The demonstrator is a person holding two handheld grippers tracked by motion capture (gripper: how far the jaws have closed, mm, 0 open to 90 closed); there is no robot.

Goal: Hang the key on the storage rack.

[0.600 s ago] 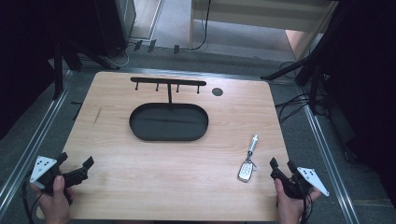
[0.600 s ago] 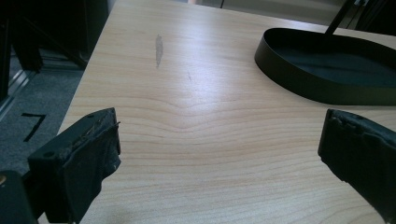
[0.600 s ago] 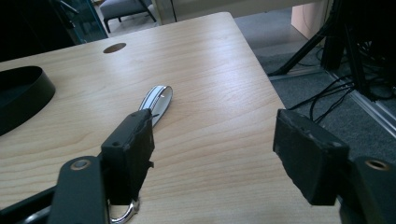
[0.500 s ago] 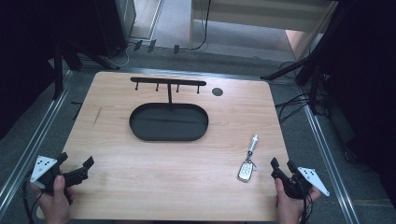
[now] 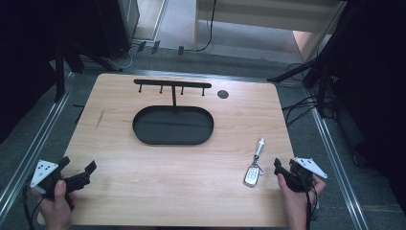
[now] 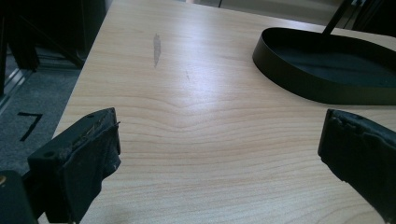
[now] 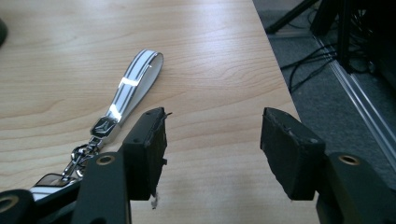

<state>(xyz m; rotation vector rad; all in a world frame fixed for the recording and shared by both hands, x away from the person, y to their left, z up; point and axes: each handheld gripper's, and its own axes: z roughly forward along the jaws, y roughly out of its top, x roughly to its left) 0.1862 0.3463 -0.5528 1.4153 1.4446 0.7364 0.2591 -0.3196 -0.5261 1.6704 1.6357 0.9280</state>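
A key fob (image 5: 252,174) with a white-and-grey strap (image 5: 259,146) lies flat near the front right of the wooden table (image 5: 143,167). My right gripper (image 5: 284,167) rests open just right of the fob, apart from it. In the right gripper view the strap (image 7: 135,79) and key ring (image 7: 81,156) lie left of the open right gripper (image 7: 215,121), with bare wood between the jaws. My left gripper (image 5: 78,166) stands open at the front left corner. In the left gripper view the left gripper (image 6: 219,126) frames bare wood.
A black oval tray (image 5: 143,136) sits mid-table, with a black hook rack (image 5: 172,85) rising behind it. The tray's wall (image 6: 299,86) shows ahead of the left gripper. A small black disc (image 5: 222,94) lies at the back right. Cables (image 7: 308,60) trail on the floor past the table's right edge.
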